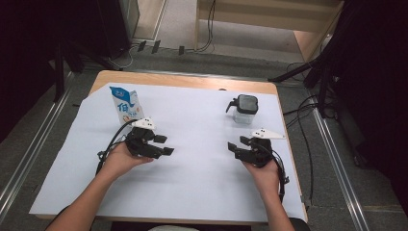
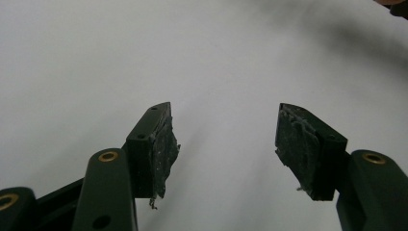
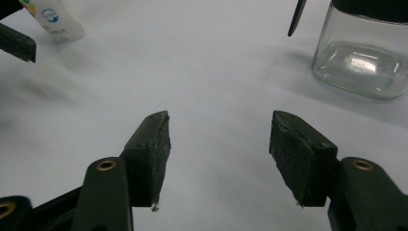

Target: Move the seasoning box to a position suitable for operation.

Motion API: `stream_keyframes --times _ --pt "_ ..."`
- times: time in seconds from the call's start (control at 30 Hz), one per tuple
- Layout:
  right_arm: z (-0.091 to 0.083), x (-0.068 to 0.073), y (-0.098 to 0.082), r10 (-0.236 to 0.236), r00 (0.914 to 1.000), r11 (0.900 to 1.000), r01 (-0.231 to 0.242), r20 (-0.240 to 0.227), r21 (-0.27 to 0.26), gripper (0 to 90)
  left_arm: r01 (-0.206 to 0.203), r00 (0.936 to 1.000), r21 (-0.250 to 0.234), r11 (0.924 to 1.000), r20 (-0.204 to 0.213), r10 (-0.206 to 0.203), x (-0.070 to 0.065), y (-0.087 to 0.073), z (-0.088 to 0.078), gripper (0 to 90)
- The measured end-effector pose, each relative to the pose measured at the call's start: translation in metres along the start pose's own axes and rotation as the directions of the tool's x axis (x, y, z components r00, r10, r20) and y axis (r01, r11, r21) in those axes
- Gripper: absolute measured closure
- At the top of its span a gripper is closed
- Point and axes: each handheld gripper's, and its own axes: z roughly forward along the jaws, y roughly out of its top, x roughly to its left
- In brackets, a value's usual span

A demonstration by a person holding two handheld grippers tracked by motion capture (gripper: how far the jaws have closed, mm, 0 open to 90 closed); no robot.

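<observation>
Milk carton [image 1: 126, 105] at eleven o'clock on the tabletop [image 1: 192, 82], upright, long axis vertical, slanted top tipped toward ten; glossy printed card, blue and white. Glass jug [image 1: 245, 109] at one o'clock, squat, square-walled, clear, with dark lid and handle toward nine. Left gripper [image 1: 163, 145] just below the carton, released, empty, aimed toward three. Right gripper [image 1: 237, 146] below the jug, released, empty, aimed toward nine. Worn, frayed black pads [image 2: 166, 149] plain in the left gripper view. White paper sheet [image 1: 202, 187] matte.
</observation>
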Motion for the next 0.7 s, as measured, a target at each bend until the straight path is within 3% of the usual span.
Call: stream_keyframes --times 0.33,0.57,0.7 --pt "0.0008 0.0036 0.0008 -0.009 1.0000 1.000 0.009 0.003 -0.007 42.3 0.022 0.9997 -0.031 0.9993 0.009 -0.022 0.0035 -0.0001 -0.0065 36.7" --pt "0.0034 0.0048 0.0003 0.020 0.9995 1.000 -0.020 -0.024 -0.010 44.1 0.018 0.9998 -0.012 0.9998 0.002 -0.018 0.0050 0.0010 -0.0045 36.9" --pt "0.0035 0.0021 0.0003 0.027 0.9996 1.000 -0.027 0.005 -0.014 42.3 0.024 0.9997 -0.004 0.9997 -0.001 -0.024 0.0079 0.0010 -0.0039 37.6"
